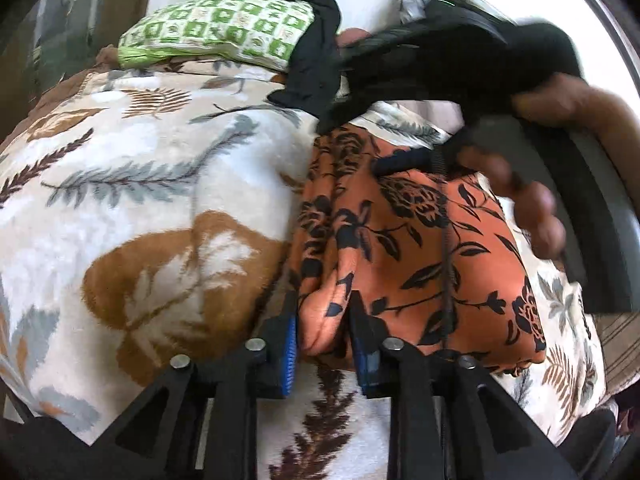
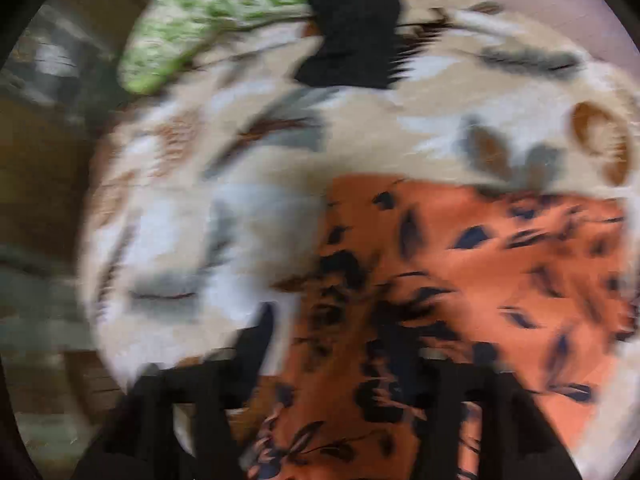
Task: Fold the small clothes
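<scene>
A cream blanket (image 1: 152, 200) printed with grey and brown leaves is spread beneath everything and fills most of both views. On it, ahead of and to the right of the left gripper's fingers, the orange cloth (image 1: 420, 248) is laid: a small garment in rust orange with black flowers and leaves, bunched into soft lengthwise folds along its left edge and smoother toward the right.

Beyond the fingers, at the far edge of the blanket, a green-and-white checked pillow (image 1: 216, 28) is seen, with a black garment (image 1: 316, 52) draped over its right end and down onto the blanket.

The left gripper (image 1: 324, 336) is angled downward, and a thick fold at the near corner of the orange cloth is lodged between its blue pads (image 1: 290, 354). The fold is seen to touch both fingers, though the jaws are set only narrowly apart and a firm pinch cannot be confirmed.

The right gripper (image 1: 400, 80) is seen in the left wrist view above the far edge of the orange cloth, held by a hand (image 1: 532, 208) whose knuckles are curled around its handle. In its own blurred view, orange cloth is seen between its dark fingers (image 2: 256, 340), which are spread well apart; no pinch is shown.
</scene>
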{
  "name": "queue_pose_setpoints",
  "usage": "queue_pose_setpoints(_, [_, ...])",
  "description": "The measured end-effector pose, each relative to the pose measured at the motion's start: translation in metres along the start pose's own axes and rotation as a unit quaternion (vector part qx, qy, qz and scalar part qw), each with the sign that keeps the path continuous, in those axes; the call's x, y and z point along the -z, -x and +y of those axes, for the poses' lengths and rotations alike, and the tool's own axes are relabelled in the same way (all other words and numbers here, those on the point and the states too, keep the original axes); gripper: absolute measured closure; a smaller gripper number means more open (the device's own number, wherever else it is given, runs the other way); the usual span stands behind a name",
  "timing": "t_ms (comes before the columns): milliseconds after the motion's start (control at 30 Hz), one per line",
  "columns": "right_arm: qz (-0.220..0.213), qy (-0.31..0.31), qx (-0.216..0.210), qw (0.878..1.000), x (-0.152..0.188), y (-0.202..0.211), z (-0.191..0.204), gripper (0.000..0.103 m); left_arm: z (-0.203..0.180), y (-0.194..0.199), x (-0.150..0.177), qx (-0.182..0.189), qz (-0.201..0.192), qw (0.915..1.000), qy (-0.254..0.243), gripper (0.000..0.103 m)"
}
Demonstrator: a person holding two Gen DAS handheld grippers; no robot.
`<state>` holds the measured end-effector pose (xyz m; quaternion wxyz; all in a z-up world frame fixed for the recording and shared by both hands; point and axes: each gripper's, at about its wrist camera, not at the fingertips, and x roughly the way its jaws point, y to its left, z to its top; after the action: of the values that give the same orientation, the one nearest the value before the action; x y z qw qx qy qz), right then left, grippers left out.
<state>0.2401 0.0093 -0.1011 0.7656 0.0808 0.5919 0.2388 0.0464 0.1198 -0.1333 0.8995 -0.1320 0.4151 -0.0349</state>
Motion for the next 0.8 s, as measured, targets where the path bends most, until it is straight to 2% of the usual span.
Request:
queue_pose_setpoints(67, [-0.027, -0.026, -0.031, 0.999, 0.006, 0.017, -0.015, 0.036, -0.004, 0.003, 0.001, 0.002, 0.002, 1.0000, -0.002, 0.074])
queue_pose_setpoints(100, [-0.040, -0.036, -0.042, 0.998, 0.010, 0.027, -0.023, 0.036, -0.003, 0.003, 0.003, 0.007, 0.007, 0.9999, 0.003, 0.071])
queue_pose_setpoints(133, [-0.053, -0.045, -0.048, 0.996, 0.016, 0.038, -0.031, 0.036, 0.000, 0.003, 0.005, 0.008, 0.014, 0.9998, 0.009, 0.060])
queue_pose_setpoints(167, [-0.065, -0.052, -0.060, 0.995, 0.023, 0.049, -0.039, 0.036, 0.006, 0.002, 0.007, 0.009, 0.023, 0.9994, 0.023, 0.057])
queue_pose_setpoints(267, [-0.086, -0.080, -0.110, 0.987, 0.051, 0.077, -0.065, 0.033, 0.020, 0.012, 0.009, 0.020, 0.032, 0.9975, 0.060, 0.057])
queue_pose_setpoints(333, [-0.080, -0.109, -0.143, 0.980, 0.072, 0.077, -0.088, 0.024, 0.023, 0.027, 0.006, 0.022, 0.017, 0.9973, 0.068, 0.057])
queue_pose_setpoints(400, [-0.064, -0.143, -0.160, 0.975, 0.094, 0.069, -0.110, 0.024, 0.014, 0.044, -0.005, 0.036, -0.004, 0.9981, 0.050, 0.057])
queue_pose_setpoints(533, [-0.112, -0.158, -0.244, 0.950, 0.128, 0.096, -0.127, 0.024, -0.016, 0.045, -0.032, 0.055, -0.017, 0.9982, -0.018, 0.055])
queue_pose_setpoints(600, [-0.130, -0.171, -0.281, 0.935, 0.146, 0.106, -0.137, 0.024, -0.025, 0.023, -0.040, 0.054, 0.007, 0.9979, -0.034, 0.054])
queue_pose_setpoints(633, [-0.122, -0.173, -0.300, 0.930, 0.152, 0.103, -0.140, 0.024, -0.025, 0.009, -0.040, 0.038, 0.026, 0.9983, -0.037, 0.054])
queue_pose_setpoints(667, [-0.105, -0.171, -0.314, 0.928, 0.157, 0.093, -0.145, 0.024, -0.020, -0.013, -0.036, 0.002, 0.058, 0.9976, -0.037, 0.054])
queue_pose_setpoints(700, [-0.090, -0.179, -0.308, 0.930, 0.162, 0.083, -0.150, 0.024, -0.009, -0.033, -0.029, -0.019, 0.089, 0.9956, -0.024, 0.051])
queue_pose_setpoints(733, [-0.081, -0.202, -0.287, 0.933, 0.170, 0.072, -0.160, 0.024, 0.002, -0.041, -0.024, -0.002, 0.102, 0.9948, 0.000, 0.046])
queue_pose_setpoints(800, [-0.090, -0.213, -0.314, 0.921, 0.181, 0.069, -0.167, 0.025, 0.003, -0.030, -0.028, -0.006, 0.090, 0.9959, 0.009, 0.043])
